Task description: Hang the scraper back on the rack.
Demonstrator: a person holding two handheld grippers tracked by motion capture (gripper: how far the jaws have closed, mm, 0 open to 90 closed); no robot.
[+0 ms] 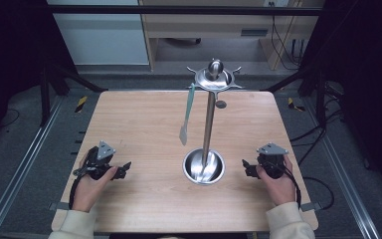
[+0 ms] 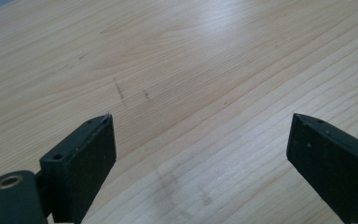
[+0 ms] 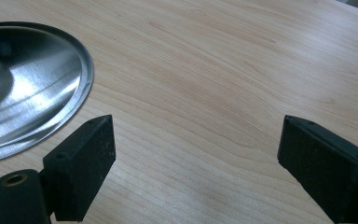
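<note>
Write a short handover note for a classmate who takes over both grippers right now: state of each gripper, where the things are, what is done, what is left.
Left gripper: open, holding nothing, low over the light wooden table at its near left.
Right gripper: open, holding nothing, near right, just beside the stand's round base.
Tall shiny steel utensil stand with hooked top: upright at the table's centre.
Pale green, flat-bladed spatula: hanging from a hook on the stand's left side.
Done: nothing handled that shows.
Left: probably approach the stand and the spatula; neither gripper touches them.
</note>
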